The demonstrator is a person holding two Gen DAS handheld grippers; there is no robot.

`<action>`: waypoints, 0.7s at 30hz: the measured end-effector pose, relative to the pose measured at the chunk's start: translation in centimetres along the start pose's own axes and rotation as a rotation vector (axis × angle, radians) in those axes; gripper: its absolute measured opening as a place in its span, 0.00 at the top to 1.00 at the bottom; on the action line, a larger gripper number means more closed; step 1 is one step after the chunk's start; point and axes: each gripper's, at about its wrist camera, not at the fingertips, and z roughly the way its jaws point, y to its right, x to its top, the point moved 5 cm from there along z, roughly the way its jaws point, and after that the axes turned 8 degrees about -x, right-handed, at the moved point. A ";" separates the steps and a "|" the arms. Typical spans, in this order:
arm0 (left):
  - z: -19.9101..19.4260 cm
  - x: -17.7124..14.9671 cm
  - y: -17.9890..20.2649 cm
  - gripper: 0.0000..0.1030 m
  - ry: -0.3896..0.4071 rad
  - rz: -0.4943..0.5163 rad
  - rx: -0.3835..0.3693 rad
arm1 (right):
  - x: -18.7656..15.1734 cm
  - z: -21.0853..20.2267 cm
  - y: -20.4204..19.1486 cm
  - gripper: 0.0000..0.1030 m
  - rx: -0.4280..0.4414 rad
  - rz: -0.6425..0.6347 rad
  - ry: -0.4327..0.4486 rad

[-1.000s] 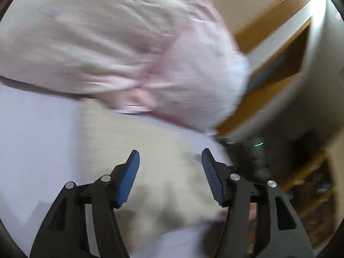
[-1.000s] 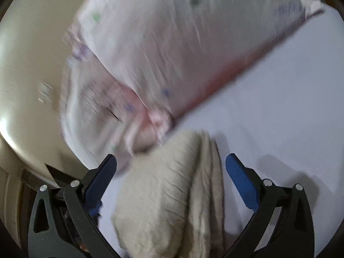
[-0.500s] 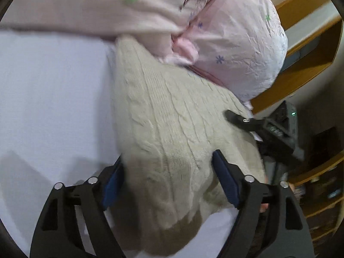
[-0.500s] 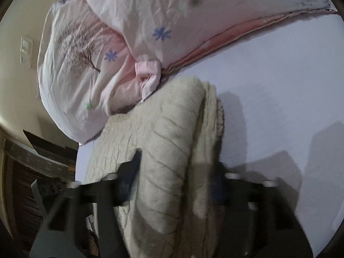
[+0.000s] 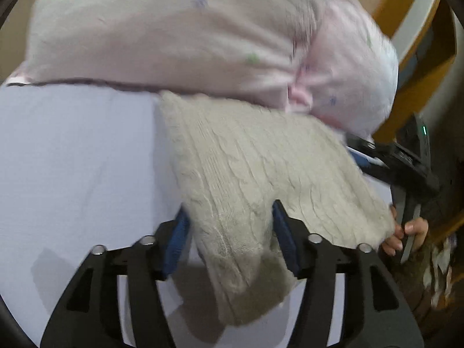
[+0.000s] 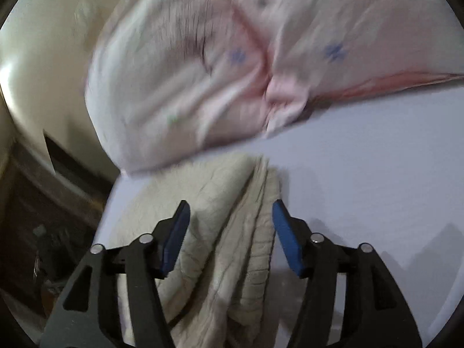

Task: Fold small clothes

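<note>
A folded beige cable-knit sweater (image 5: 246, 174) lies on the pale lavender bed sheet (image 5: 72, 159), its far end against the pink pillows. My left gripper (image 5: 230, 220) is open, its blue pads on either side of the sweater's near corner, the knit between them. In the right wrist view the same sweater (image 6: 220, 232) lies folded in layers. My right gripper (image 6: 230, 217) is open just above it, pads apart on either side of the folded edge. The right gripper also shows in the left wrist view (image 5: 406, 168), at the sweater's right edge.
Two pink flowered pillows (image 5: 188, 34) (image 6: 232, 58) lie at the head of the bed. A wooden shelf (image 5: 420, 58) stands to the right. The bed edge (image 6: 110, 197) drops off at left to a dark floor and a cream wall (image 6: 43, 43).
Both grippers pulled back a little from the sweater. The right gripper rose off the knit, its pads now clear above it. The sweater stays folded by the pillows.
</note>
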 end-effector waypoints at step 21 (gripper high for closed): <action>-0.1 -2.3 7.6 0.31 0.067 0.238 -0.036 | -0.9 -0.8 -1.3 0.41 -0.194 -0.079 0.021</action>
